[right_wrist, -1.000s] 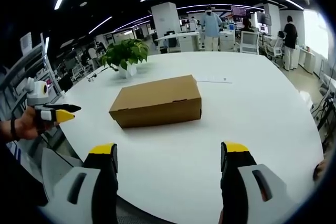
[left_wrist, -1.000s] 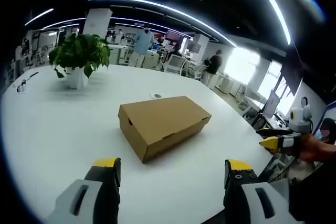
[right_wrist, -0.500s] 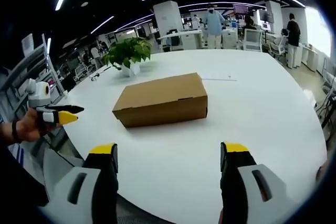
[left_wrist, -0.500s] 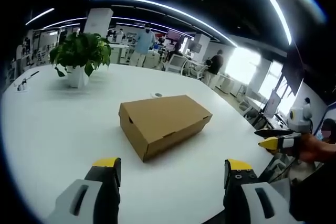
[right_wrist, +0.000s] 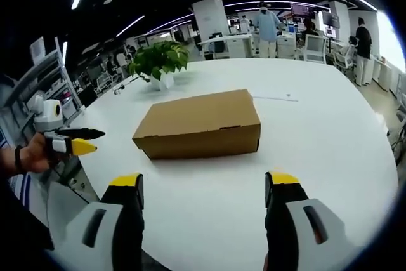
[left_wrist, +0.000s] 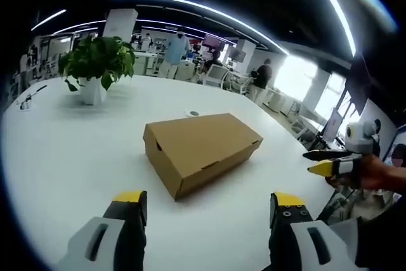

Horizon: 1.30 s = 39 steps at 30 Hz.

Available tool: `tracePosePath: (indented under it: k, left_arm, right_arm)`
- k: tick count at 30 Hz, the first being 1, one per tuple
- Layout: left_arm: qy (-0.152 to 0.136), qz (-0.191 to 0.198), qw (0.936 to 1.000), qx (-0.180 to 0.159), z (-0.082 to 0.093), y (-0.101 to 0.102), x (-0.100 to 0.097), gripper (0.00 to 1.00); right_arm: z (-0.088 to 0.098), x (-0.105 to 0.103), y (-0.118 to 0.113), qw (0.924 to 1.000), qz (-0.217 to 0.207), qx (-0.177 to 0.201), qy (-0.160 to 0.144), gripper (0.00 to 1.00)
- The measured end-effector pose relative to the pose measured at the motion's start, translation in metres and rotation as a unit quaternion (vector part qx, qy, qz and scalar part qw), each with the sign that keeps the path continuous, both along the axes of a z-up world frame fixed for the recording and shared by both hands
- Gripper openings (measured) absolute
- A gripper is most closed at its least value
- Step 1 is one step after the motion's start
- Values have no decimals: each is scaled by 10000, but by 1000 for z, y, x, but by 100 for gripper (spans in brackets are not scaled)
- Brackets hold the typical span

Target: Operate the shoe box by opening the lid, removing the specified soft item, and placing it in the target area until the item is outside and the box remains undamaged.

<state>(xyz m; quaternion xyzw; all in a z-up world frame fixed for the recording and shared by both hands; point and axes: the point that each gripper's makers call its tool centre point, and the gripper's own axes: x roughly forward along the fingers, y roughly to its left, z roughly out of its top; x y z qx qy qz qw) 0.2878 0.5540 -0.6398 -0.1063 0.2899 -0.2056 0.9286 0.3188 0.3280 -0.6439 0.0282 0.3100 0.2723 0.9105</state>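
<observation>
So the plain brown cardboard shoe box [left_wrist: 202,149] sits shut in the middle of the frame in the left gripper view, lying flat on a big round white table [left_wrist: 57,157]. In the right gripper view the same box [right_wrist: 202,131] is also dead centre, lid down, with its long side facing the camera.

The left tool [left_wrist: 206,204] comes up from the bottom of its own view with grey jaws and yellow tips spread wide apart, nothing between them, well short of the box. The right tool [right_wrist: 204,183] looks the same in its view: jaws wide apart, empty, not touching the box.

You can also spot the right tool [left_wrist: 327,163] at the right edge of the left gripper view, held in a hand [left_wrist: 380,176], off the edge of the table. Likewise the left tool [right_wrist: 76,141] shows at the left edge of the right gripper view.

A leafy green plant in a white pot [left_wrist: 95,68] stands on the table at upper left in the left gripper view, well apart from the box. A few people [right_wrist: 268,23] stand in the office background.
</observation>
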Motion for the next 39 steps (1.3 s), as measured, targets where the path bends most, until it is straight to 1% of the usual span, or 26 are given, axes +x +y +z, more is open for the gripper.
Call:
tracePosePath:
  k: [1, 2, 6, 8, 11, 14, 18, 21, 24, 27, 30, 31, 34, 39]
  left_arm:
    - [12, -9, 10000, 9, -2, -1, 4, 81]
    - [17, -10, 10000, 9, -4, -2, 6, 80]
    - [77, -58, 9999, -59, -12, -10, 15, 80]
    - [108, -97, 9999, -14, -17, -12, 18, 80]
    - [168, -118, 9998, 3, -26, -13, 25, 79]
    - [229, -43, 9997, -56, -32, -11, 32, 79]
    - [272, 48, 9996, -101, -37, -7, 41, 78]
    - [317, 198, 9989, -283, -40, -3, 50, 78]
    - [344, 250, 9987, -280, -45, 0, 56, 78]
    - [369, 278, 9985, -304, -47, -1, 62, 77]
    - [374, 270, 9985, -298, -48, -4, 67, 77]
    - [385, 264, 9984, -315, -49, -6, 71, 77]
    - [394, 272, 9982, -367, -49, -10, 76, 77]
    - [423, 258, 9980, -383, -52, -18, 86, 75]
  right_arm:
    - [-3, 8, 2, 10000, 61, -27, -2, 74]
    - [-3, 10, 2, 10000, 83, -31, -5, 74]
    - [-9, 28, 3, 9997, 220, -95, 3, 73]
    - [-12, 34, 3, 9996, 265, -117, 11, 73]
    - [-21, 47, 1, 9992, 335, -191, 44, 73]
    - [-31, 58, -4, 9991, 346, -223, 119, 73]
    - [-38, 66, -7, 9988, 375, -249, 196, 73]
    - [-48, 72, -10, 9981, 440, -300, 310, 73]
    - [-53, 76, -9, 9977, 487, -313, 353, 72]
    - [-56, 87, -8, 9977, 484, -261, 387, 72]
    - [-57, 96, -5, 9978, 487, -227, 391, 72]
    - [-58, 103, -3, 9978, 504, -212, 385, 72]
    - [-57, 113, 2, 9979, 509, -172, 370, 71]
    - [-58, 127, 10, 9978, 557, -117, 343, 70]
